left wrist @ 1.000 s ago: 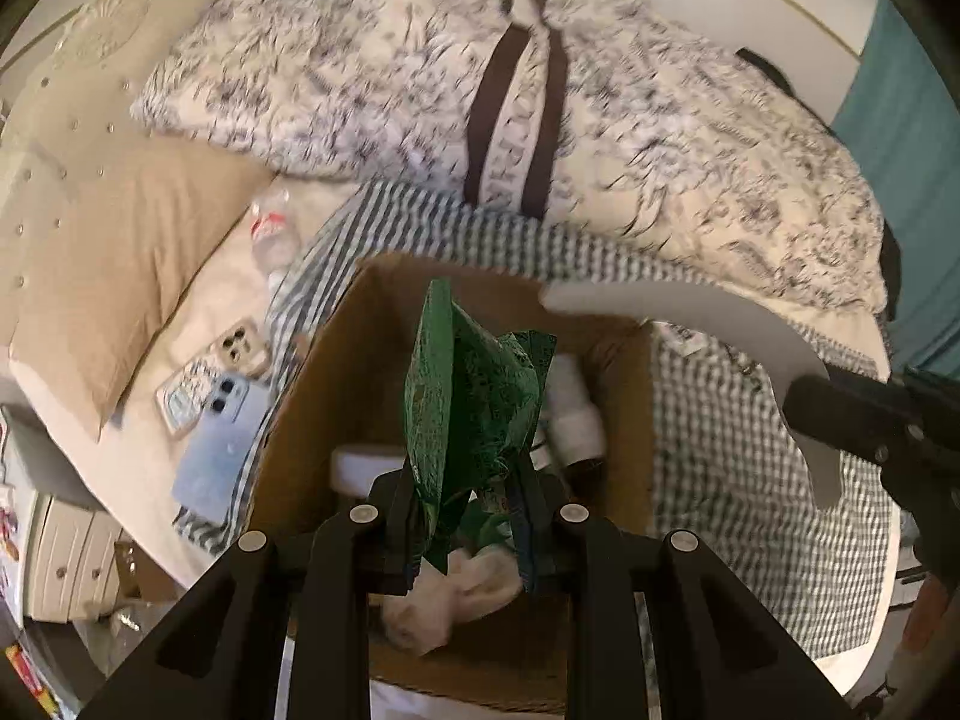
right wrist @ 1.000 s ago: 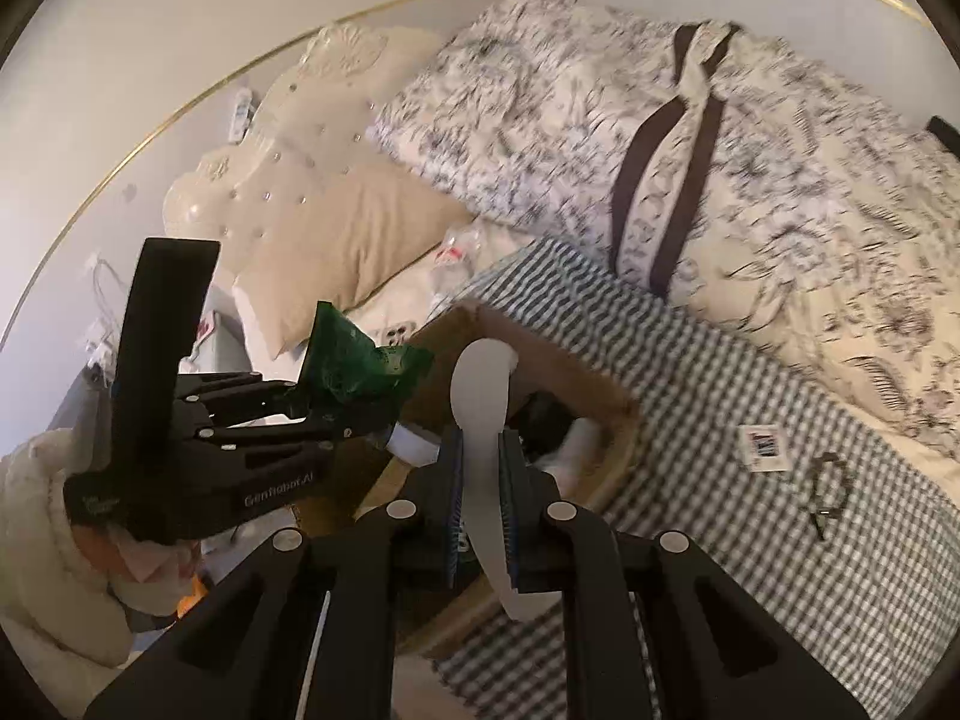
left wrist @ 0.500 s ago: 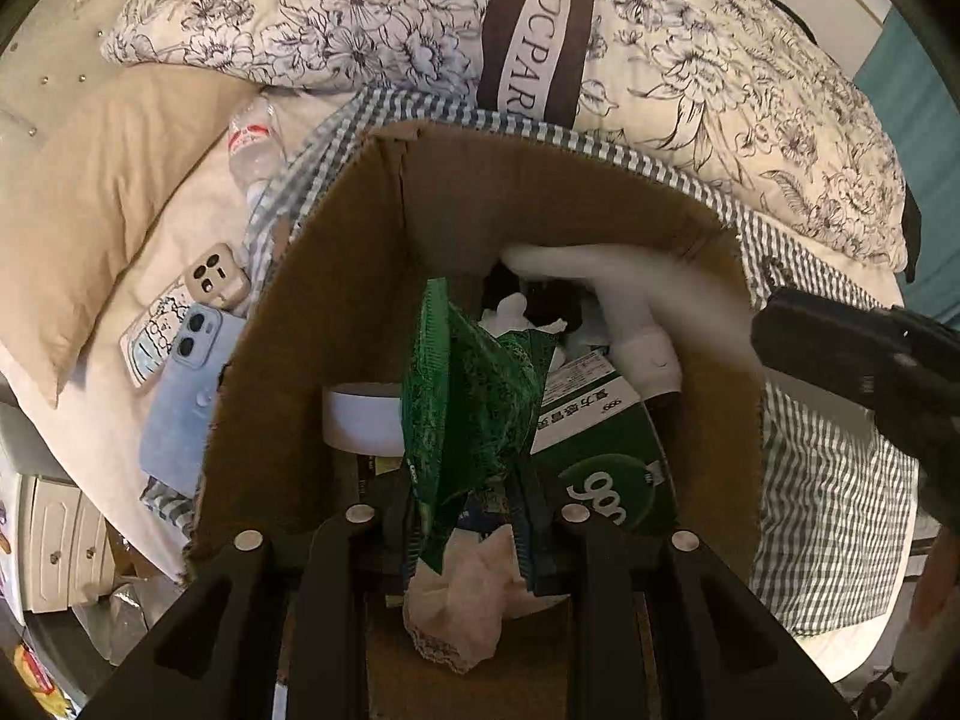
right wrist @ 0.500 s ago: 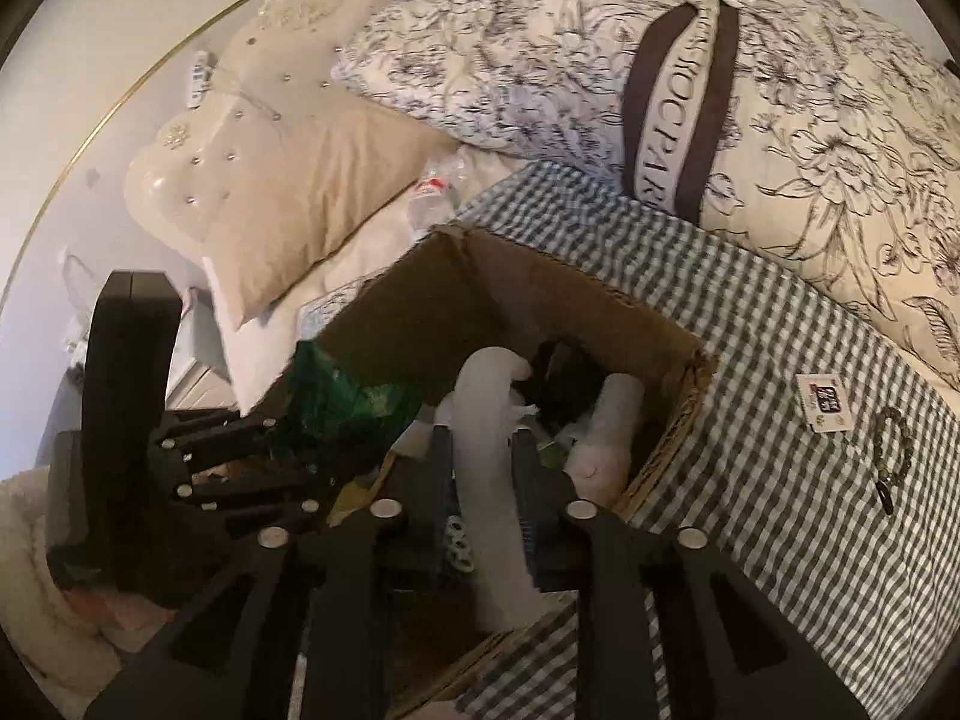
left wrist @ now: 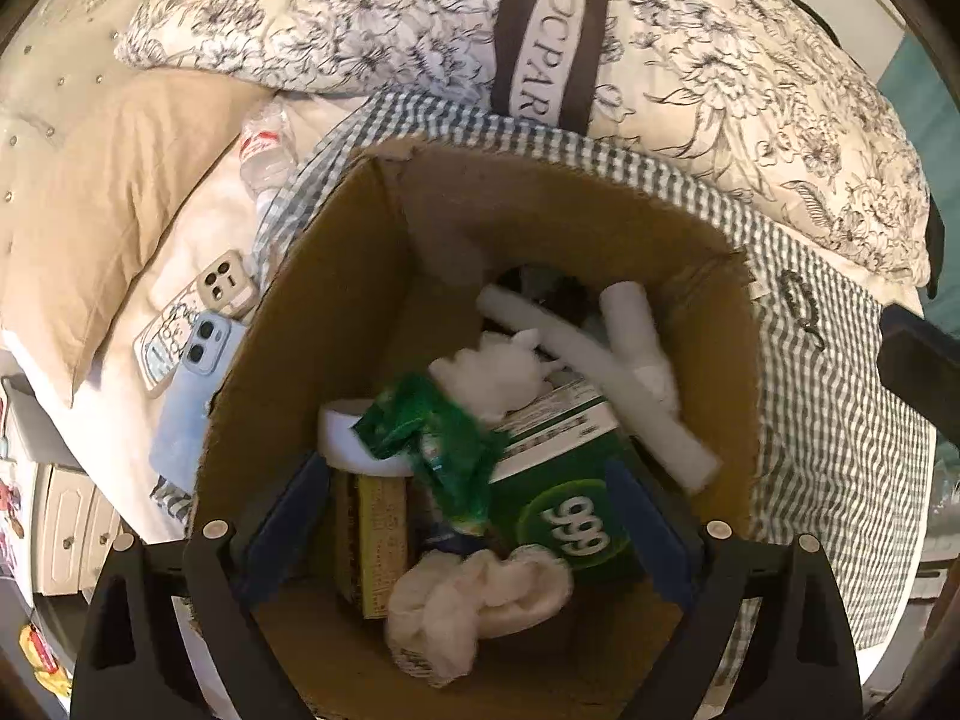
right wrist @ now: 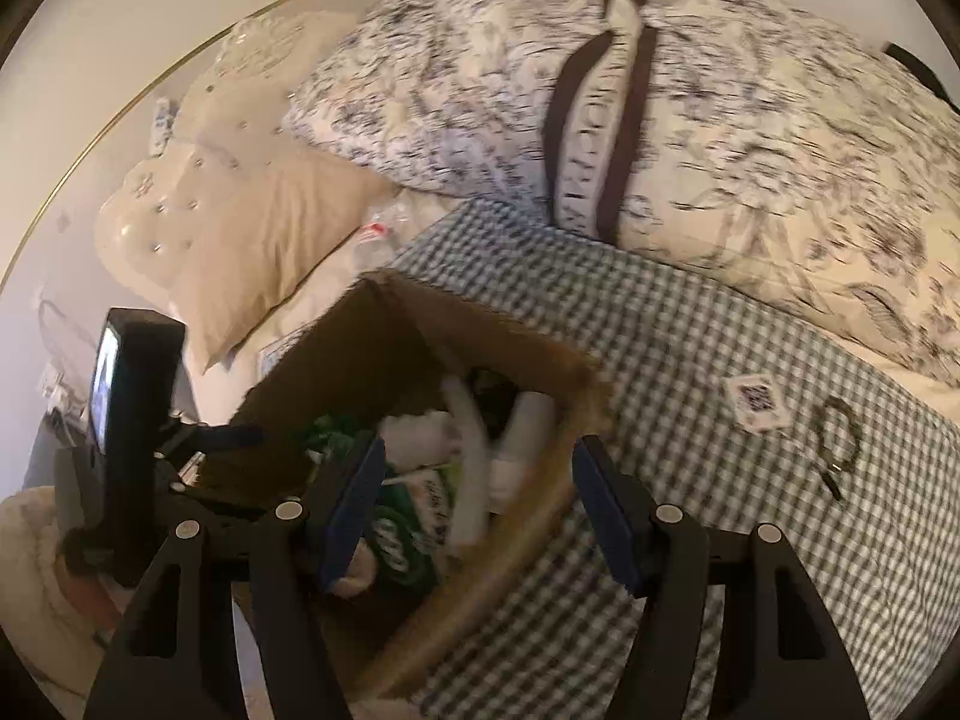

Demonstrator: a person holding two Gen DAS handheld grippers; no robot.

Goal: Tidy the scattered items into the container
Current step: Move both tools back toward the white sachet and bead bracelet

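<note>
— Both hand-held grippers have let go since a second ago?

— Yes. My left hand-held gripper [left wrist: 468, 516] and right hand-held gripper [right wrist: 474, 510] are opening, empty. Green packet [left wrist: 438, 444] and white strip [left wrist: 600, 378] lie in the cardboard box [left wrist: 288, 360].

— Next?

— A black hair tie [right wrist: 837, 438] lies at two o'clock on the bed, lengthwise away from me, nearer my right hand.

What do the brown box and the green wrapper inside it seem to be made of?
The box looks like matte corrugated cardboard, judging by its brown walls and rough torn rim. The green wrapper looks like thin glossy plastic film, since it is crumpled and shiny.
</note>
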